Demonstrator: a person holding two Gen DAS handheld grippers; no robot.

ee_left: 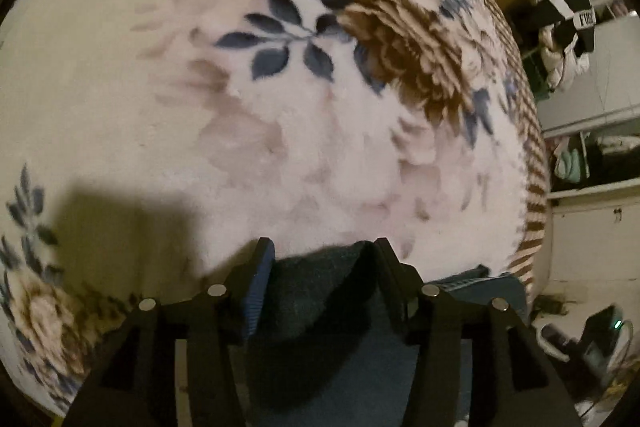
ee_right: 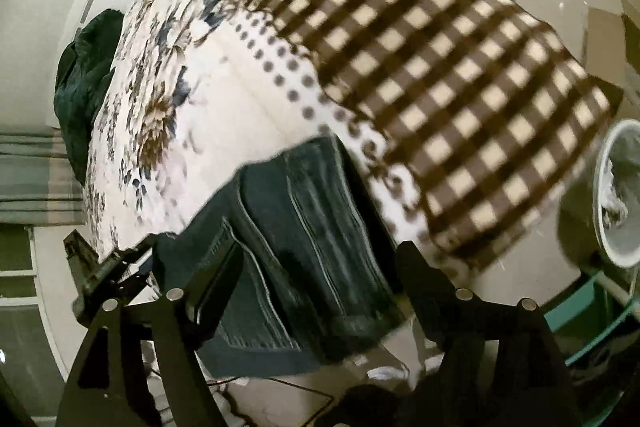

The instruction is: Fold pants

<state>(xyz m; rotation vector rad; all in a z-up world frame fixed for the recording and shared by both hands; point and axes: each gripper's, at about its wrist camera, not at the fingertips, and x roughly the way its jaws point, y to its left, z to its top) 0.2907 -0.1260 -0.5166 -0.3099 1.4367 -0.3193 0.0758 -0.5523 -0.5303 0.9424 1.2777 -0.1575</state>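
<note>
The pants are dark blue denim with pale stitched seams, bunched and partly hanging past the edge of the bed. A thick dark fold of them sits between my left fingers, and more denim trails down beneath.

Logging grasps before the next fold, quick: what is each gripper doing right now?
Left gripper: shut on the pants.
Right gripper: wide apart around the pants; a firm grip cannot be told.
</note>
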